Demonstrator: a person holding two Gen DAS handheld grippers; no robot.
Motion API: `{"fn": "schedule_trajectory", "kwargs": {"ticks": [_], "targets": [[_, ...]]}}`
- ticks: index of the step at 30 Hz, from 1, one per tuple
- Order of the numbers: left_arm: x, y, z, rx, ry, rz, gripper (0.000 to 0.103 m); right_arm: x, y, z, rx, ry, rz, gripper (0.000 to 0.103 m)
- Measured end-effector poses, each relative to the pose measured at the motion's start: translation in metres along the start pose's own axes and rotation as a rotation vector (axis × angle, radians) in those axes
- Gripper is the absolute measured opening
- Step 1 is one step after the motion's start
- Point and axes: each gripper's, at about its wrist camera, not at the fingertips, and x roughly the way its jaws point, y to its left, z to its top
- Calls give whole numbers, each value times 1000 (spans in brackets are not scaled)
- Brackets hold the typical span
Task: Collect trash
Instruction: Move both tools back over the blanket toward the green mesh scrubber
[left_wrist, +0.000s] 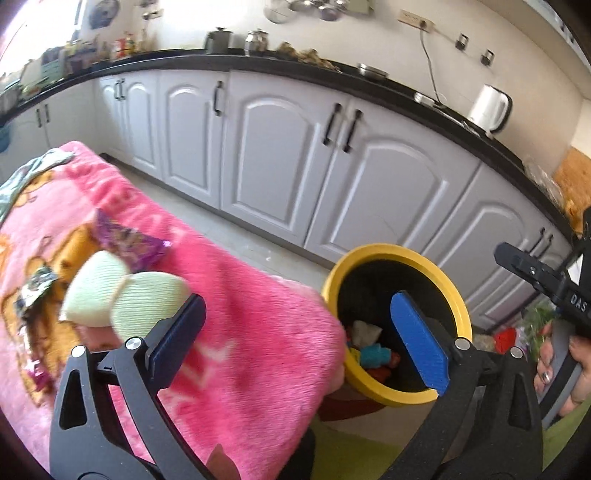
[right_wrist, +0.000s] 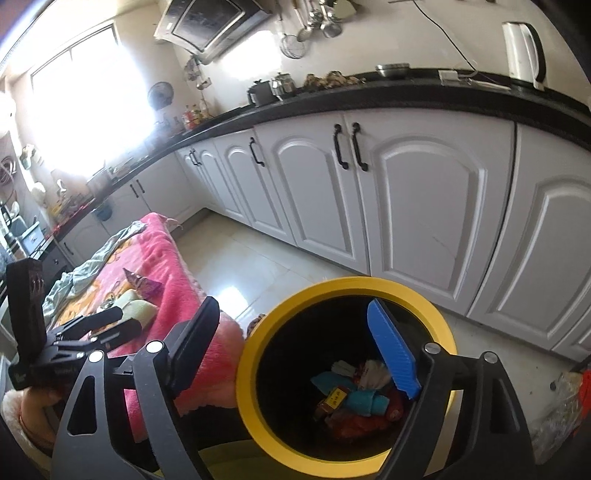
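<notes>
A yellow-rimmed black bin (left_wrist: 452, 284) stands on the floor beside a table under a pink blanket (left_wrist: 236, 325); it also shows in the right wrist view (right_wrist: 258, 343), holding several scraps of trash (right_wrist: 354, 402). On the blanket lie a purple wrapper (left_wrist: 129, 240), a pale green knitted item (left_wrist: 125, 299) and a small printed wrapper (left_wrist: 35, 288). My left gripper (left_wrist: 299, 332) is open and empty, over the blanket's edge by the bin. My right gripper (right_wrist: 295, 350) is open and empty above the bin's mouth.
White cabinets (left_wrist: 280, 158) under a black counter (left_wrist: 295, 70) run along the far side, with tiled floor (right_wrist: 251, 266) between. A white kettle (left_wrist: 489, 107) stands on the counter. A grey-green cloth (right_wrist: 92, 266) lies at the blanket's far end. Bags sit on the floor at right (right_wrist: 565, 402).
</notes>
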Motion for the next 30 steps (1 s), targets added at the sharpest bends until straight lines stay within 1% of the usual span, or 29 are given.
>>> {"fn": "schedule_trajectory", "kwargs": {"ticks": [5, 12, 19, 30], "targets": [[-23, 22, 1, -35, -33, 24, 92, -4, 25, 2, -55, -14, 25, 84], [-48, 49, 2, -72, -76, 63, 92, -7, 67, 1, -156, -20, 56, 86], [-71, 82, 0, -132, -115, 102, 92, -6, 104, -3, -243, -14, 91, 88], [-98, 128, -3, -217, -162, 147, 92, -4, 150, -7, -322, -3, 146, 89]]}}
